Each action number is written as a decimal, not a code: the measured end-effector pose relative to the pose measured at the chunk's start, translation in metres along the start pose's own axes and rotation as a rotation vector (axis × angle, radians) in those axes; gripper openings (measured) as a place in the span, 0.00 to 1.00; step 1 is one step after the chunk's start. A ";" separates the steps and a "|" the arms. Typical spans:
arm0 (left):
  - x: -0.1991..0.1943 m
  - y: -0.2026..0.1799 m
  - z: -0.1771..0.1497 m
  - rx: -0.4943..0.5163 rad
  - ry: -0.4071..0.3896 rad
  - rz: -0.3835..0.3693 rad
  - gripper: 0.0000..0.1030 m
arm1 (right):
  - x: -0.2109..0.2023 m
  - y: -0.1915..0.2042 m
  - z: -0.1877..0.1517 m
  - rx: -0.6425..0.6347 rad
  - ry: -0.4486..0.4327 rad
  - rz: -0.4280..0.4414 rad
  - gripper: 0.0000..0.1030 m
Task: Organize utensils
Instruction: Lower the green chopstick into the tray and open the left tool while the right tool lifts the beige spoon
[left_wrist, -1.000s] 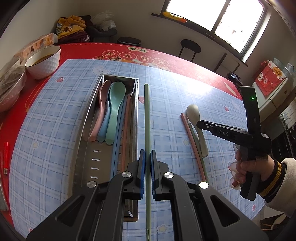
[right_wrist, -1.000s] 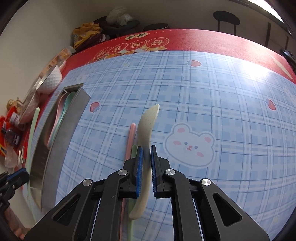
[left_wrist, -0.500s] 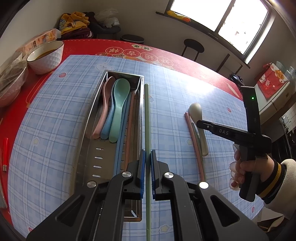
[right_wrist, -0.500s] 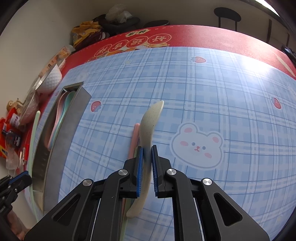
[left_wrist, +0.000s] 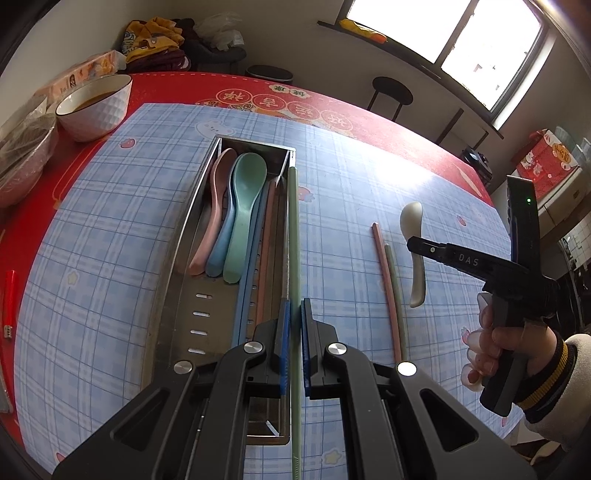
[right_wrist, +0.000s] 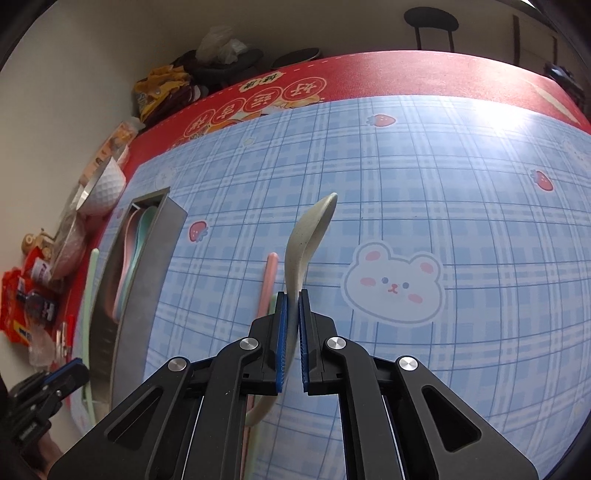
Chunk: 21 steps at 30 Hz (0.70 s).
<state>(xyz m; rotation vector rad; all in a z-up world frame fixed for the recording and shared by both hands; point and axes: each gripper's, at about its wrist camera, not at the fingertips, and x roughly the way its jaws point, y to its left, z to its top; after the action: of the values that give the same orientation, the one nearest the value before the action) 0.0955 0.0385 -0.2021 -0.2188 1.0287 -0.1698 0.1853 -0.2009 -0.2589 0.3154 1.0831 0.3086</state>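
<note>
My left gripper (left_wrist: 293, 314) is shut on a long green chopstick (left_wrist: 294, 236), which runs along the right wall of the steel tray (left_wrist: 255, 142). Pink, blue and teal spoons (left_wrist: 245, 206) lie in the tray, with a blue and a pink chopstick (left_wrist: 264, 236) beside them. My right gripper (right_wrist: 291, 299) is shut on the handle of a cream spoon (right_wrist: 306, 232), turned on its edge just right of a pink chopstick (right_wrist: 269, 273) on the cloth. A second green chopstick (left_wrist: 395, 291) lies against that pink one. In the left wrist view the right gripper (left_wrist: 415, 245) crosses the cream spoon (left_wrist: 413, 221).
A white bowl of brown liquid (left_wrist: 94, 107) and a film-covered bowl (left_wrist: 22, 155) stand at the far left. A red lighter (left_wrist: 9, 302) lies by the left edge. Snack packets (right_wrist: 22, 302) crowd that side. A person's hand (left_wrist: 495, 343) grips the right tool. A stool (left_wrist: 391, 92) stands beyond the table.
The cream spoon lay across the loose chopsticks; it has since come away to their right, gripped on its edge. The left gripper and its green chopstick have barely moved.
</note>
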 end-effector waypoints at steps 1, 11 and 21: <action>0.001 0.001 0.001 -0.001 0.004 -0.001 0.06 | -0.003 0.000 -0.001 0.008 -0.006 0.010 0.06; 0.005 0.022 0.024 -0.015 0.039 -0.009 0.06 | -0.033 -0.002 -0.016 0.084 -0.063 0.074 0.06; 0.035 0.025 0.055 0.059 0.101 -0.002 0.06 | -0.051 -0.016 -0.030 0.170 -0.112 0.042 0.06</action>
<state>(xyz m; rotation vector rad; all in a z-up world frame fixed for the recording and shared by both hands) 0.1617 0.0595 -0.2106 -0.1590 1.1218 -0.2146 0.1381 -0.2331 -0.2371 0.5018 0.9947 0.2332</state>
